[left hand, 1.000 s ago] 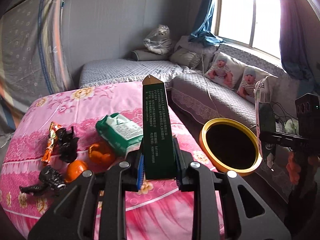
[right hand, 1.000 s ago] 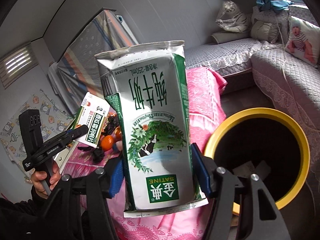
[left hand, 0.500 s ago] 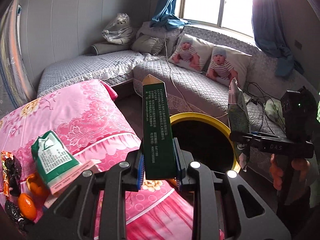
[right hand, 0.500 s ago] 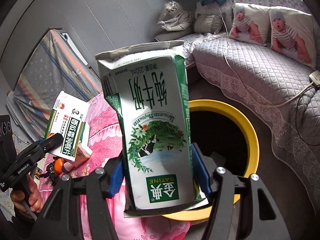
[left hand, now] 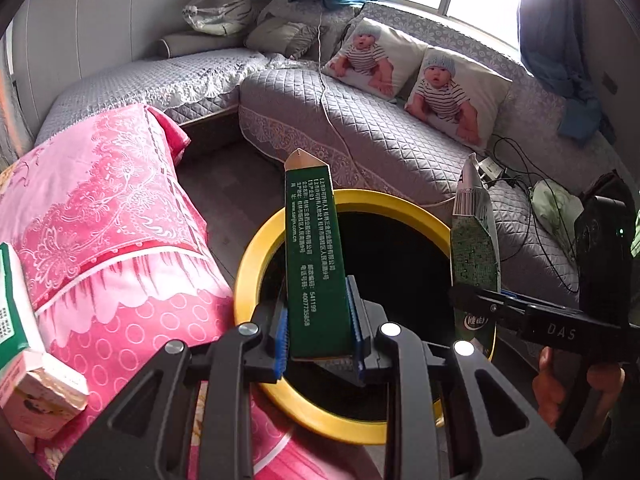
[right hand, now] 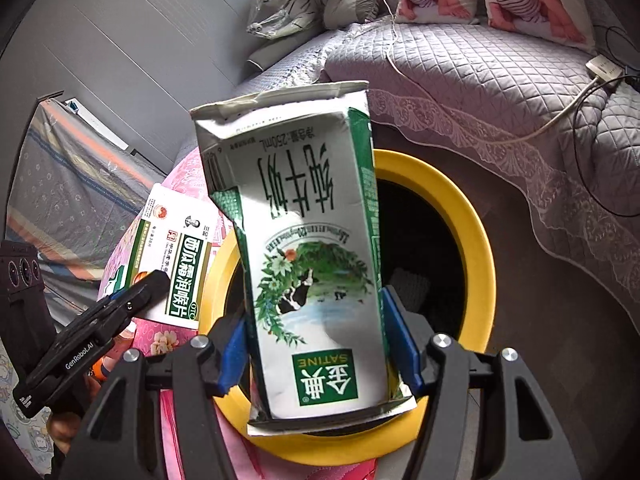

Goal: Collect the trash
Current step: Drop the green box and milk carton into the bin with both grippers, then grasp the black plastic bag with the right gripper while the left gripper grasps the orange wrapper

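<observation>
Between my left claw's (left hand: 320,334) blue pads sits a narrow green medicine box (left hand: 314,256), clamped by its thin sides and standing upright toward twelve o'clock, its pointed flap on top. My right claw (right hand: 320,342) grips a flattened white-and-green milk carton (right hand: 310,248) across its width, the print upside down and the torn edge up at twelve.

Just beyond both claws gapes the yellow-rimmed bin (left hand: 256,252), dark inside — in the left wrist view its mouth fills the middle, and the box's upper half stands in front of it. From the right wrist, the carton covers the bin's left part, with the rim curving out at three o'clock. Something pale lies down in the bin behind the carton; what it is I cannot tell.

At nine o'clock of the bin hangs the pink floral bedspread (left hand: 100,208), with a small pink box (left hand: 40,396) lying on it at eight o'clock near the left view's edge.

Farther off, from twelve to two o'clock, runs the grey quilted sofa (left hand: 360,120) with two baby-print cushions (left hand: 452,92) and a white cable (right hand: 540,124) trailing over it.
</observation>
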`<state>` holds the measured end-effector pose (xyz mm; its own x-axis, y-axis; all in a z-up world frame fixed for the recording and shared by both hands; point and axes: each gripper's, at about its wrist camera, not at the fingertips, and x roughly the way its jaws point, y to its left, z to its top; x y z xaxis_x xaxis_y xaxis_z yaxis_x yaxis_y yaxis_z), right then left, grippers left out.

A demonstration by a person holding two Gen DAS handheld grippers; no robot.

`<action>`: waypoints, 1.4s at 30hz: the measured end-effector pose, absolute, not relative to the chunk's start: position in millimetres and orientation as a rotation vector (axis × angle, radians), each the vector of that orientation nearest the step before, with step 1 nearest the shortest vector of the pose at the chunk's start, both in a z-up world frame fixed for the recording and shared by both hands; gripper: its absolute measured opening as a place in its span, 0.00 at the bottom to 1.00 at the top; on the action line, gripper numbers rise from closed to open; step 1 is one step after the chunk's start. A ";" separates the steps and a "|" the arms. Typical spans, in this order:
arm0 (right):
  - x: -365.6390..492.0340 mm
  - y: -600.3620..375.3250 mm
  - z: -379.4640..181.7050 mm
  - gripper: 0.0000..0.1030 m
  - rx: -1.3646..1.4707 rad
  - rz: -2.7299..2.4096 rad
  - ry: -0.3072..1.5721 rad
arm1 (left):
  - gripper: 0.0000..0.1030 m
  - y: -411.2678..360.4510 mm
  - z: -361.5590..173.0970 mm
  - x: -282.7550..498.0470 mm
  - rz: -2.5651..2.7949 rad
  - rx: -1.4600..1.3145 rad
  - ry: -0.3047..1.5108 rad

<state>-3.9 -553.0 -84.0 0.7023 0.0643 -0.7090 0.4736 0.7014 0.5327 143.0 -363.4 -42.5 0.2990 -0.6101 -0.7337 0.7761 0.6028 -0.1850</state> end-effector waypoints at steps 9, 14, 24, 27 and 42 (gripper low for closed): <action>-21.9 -561.9 -50.9 0.77 0.768 -0.342 0.679 | 0.82 -348.6 -34.8 151.9 -0.876 0.106 0.837; -44.4 -558.4 -47.4 0.77 0.768 -0.370 0.634 | 0.90 -324.9 -30.0 152.4 -0.829 0.069 0.822; -30.9 -506.2 -45.3 0.77 0.645 -0.244 0.665 | 0.92 -213.8 14.6 132.0 -0.792 -0.008 0.686; -12.0 -474.1 -32.1 0.77 0.560 -0.158 0.694 | 0.92 -153.8 20.5 123.1 -0.728 -0.032 0.630; 138.3 -196.2 37.2 0.77 0.189 0.561 0.884 | 0.92 113.5 -7.2 69.3 -0.221 -0.188 0.509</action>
<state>138.3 -196.2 37.2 0.5018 0.5370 -0.6781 -0.3854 0.8407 0.3805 69.3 113.5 -7.2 0.8506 -0.2551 -0.4597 0.1620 0.9590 -0.2325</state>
